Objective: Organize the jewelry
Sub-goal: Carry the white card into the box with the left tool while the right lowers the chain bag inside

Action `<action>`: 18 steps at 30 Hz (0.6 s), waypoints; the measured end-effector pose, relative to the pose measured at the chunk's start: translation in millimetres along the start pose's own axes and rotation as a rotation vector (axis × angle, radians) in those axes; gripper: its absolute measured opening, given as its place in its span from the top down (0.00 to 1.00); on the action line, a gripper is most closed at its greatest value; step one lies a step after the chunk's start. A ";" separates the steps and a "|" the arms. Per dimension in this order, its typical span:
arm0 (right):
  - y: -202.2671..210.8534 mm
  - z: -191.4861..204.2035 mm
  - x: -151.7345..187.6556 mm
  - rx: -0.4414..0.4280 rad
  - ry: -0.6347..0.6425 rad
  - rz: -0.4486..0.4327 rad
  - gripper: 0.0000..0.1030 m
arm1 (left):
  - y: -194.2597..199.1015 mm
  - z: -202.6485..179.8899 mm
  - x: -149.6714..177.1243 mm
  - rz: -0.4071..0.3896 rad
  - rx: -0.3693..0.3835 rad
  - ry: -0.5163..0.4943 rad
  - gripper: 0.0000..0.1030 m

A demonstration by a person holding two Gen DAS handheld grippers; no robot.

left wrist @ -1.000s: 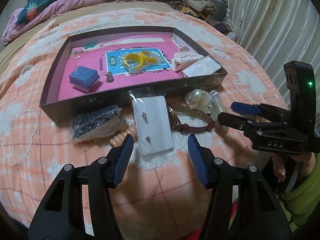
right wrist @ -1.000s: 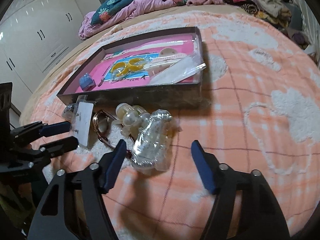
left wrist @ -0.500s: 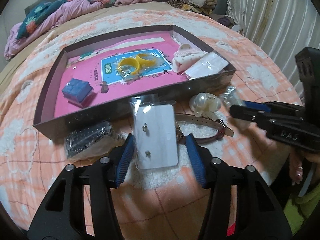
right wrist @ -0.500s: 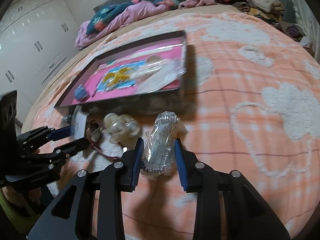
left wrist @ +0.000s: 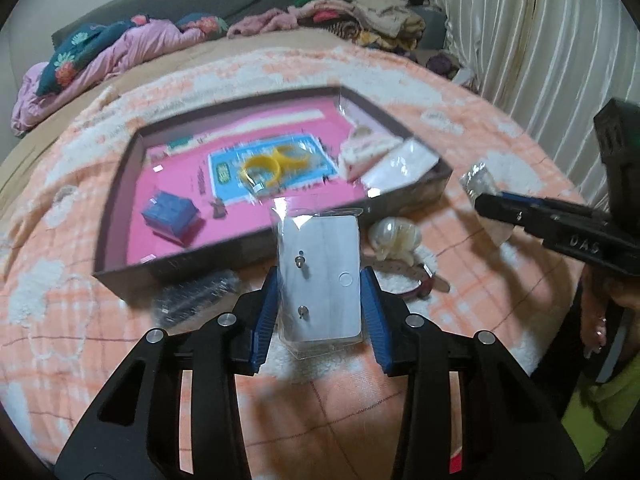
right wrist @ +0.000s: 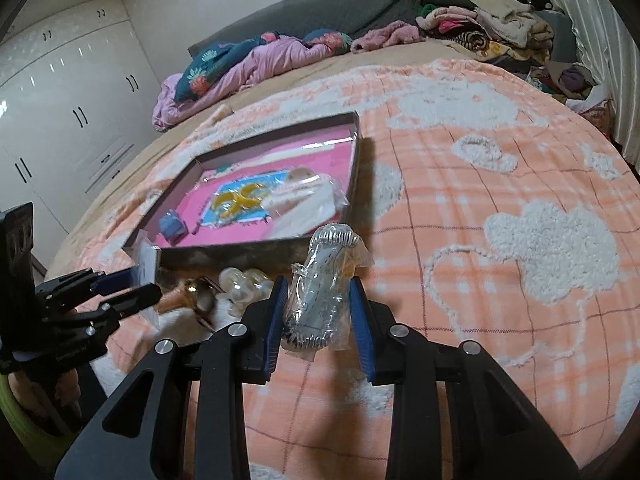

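My left gripper [left wrist: 320, 292] is shut on a clear bag with a white earring card [left wrist: 320, 276], lifted above the blanket in front of the box. My right gripper [right wrist: 318, 300] is shut on a clear bag holding a silver chain bracelet [right wrist: 320, 284], also lifted; it shows in the left wrist view [left wrist: 480, 184]. The dark box with a pink floor [left wrist: 168, 268] holds a blue ring box [left wrist: 170, 210], a yellow ring [left wrist: 276, 164] and packets. A pearl hair clip [left wrist: 394, 236], a watch with a maroon strap [left wrist: 416, 280] and a black bagged item [left wrist: 196, 296] lie on the blanket.
Everything sits on an orange-and-white checked blanket [right wrist: 500, 200] on a bed. Clothes are piled at the far edge [right wrist: 480, 20]. A curtain [left wrist: 540, 40] hangs at the right and white wardrobes [right wrist: 60, 120] stand at the left.
Both grippers closed on their bags and lifted them off the blanket. The left one carries the earring card toward the box; the right one raised the bracelet bag.
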State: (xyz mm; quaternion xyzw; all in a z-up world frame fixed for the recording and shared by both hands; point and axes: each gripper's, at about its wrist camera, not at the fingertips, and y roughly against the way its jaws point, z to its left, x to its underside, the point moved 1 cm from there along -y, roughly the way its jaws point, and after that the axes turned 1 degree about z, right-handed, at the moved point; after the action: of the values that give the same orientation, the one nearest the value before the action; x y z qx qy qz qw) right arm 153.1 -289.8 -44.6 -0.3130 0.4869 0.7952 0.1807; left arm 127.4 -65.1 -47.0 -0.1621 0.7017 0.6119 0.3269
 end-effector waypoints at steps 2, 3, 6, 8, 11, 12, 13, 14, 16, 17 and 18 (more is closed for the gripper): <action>4.5 4.5 -1.8 -0.010 0.011 -0.011 0.71 | 10.5 5.8 -3.8 -0.025 -0.010 0.012 0.69; 7.6 7.8 -2.7 -0.014 0.019 -0.018 0.71 | 14.2 9.5 -5.6 -0.033 -0.014 0.022 0.69; 12.1 17.2 -5.9 -0.023 0.046 -0.032 0.71 | 25.9 23.5 -10.6 -0.065 -0.027 0.056 0.69; 14.1 24.1 -8.4 -0.027 0.068 -0.038 0.71 | 31.9 33.0 -13.2 -0.083 -0.041 0.075 0.69; 16.1 31.4 -13.0 -0.036 0.086 -0.051 0.71 | 37.6 45.4 -17.6 -0.101 -0.061 0.103 0.69; 16.8 34.7 -15.6 -0.041 0.092 -0.057 0.71 | 39.2 50.7 -19.7 -0.107 -0.070 0.114 0.69; 17.6 37.2 -18.2 -0.043 0.097 -0.064 0.71 | 40.7 54.2 -21.1 -0.112 -0.074 0.124 0.69; 18.2 39.3 -20.7 -0.046 0.101 -0.068 0.71 | 42.1 59.1 -23.3 -0.116 -0.078 0.135 0.69; 20.5 45.2 -28.3 -0.056 0.110 -0.084 0.71 | 44.2 65.6 -25.6 -0.124 -0.091 0.147 0.69; 21.0 46.6 -31.6 -0.059 0.114 -0.090 0.71 | 45.5 68.7 -26.9 -0.127 -0.094 0.153 0.69; 21.6 49.2 -35.9 -0.065 0.119 -0.095 0.71 | 46.8 72.6 -29.4 -0.132 -0.097 0.161 0.69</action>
State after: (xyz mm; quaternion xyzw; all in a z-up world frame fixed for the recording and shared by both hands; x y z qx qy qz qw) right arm 151.0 -255.5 10.1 -0.3882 0.4554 0.7810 0.1788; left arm 138.5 9.2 4.8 -0.2724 0.6829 0.6074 0.3008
